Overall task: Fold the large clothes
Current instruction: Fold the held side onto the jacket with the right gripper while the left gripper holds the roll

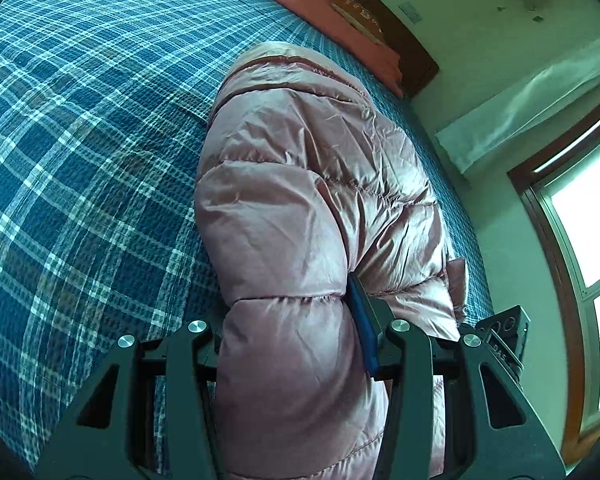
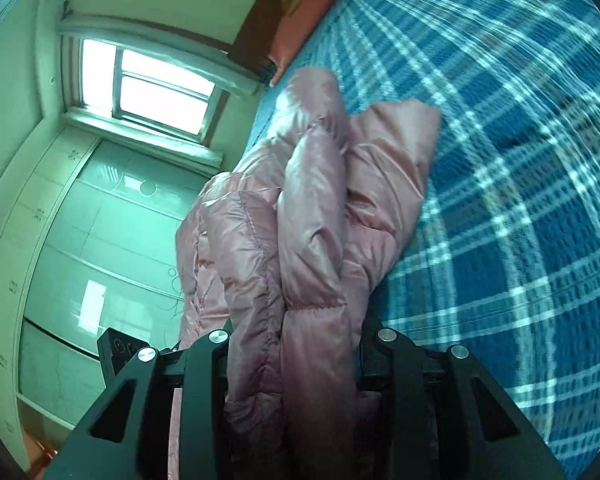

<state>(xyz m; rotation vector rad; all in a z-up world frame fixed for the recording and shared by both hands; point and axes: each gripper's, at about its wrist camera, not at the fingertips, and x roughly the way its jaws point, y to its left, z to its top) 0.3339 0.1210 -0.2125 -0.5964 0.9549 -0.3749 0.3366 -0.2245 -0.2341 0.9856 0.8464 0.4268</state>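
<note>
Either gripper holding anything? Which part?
Both hold the pink puffer jacket: left gripper clamps a quilted fold, right gripper a bunched edge.

Jacket (image 1: 300, 184) lying on bed (image 1: 80, 140), near its edge on window (image 1: 588, 216) side. Pillow (image 1: 332, 20) behind jacket, against headboard (image 1: 416, 60). Near end of jacket between jaws of left gripper (image 1: 296, 320) and right gripper (image 2: 296, 320).

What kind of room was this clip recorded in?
Most likely a bedroom: a bed under a blue plaid cover, a pink pillow against a dark wooden headboard, and a pale built-in wardrobe.
</note>
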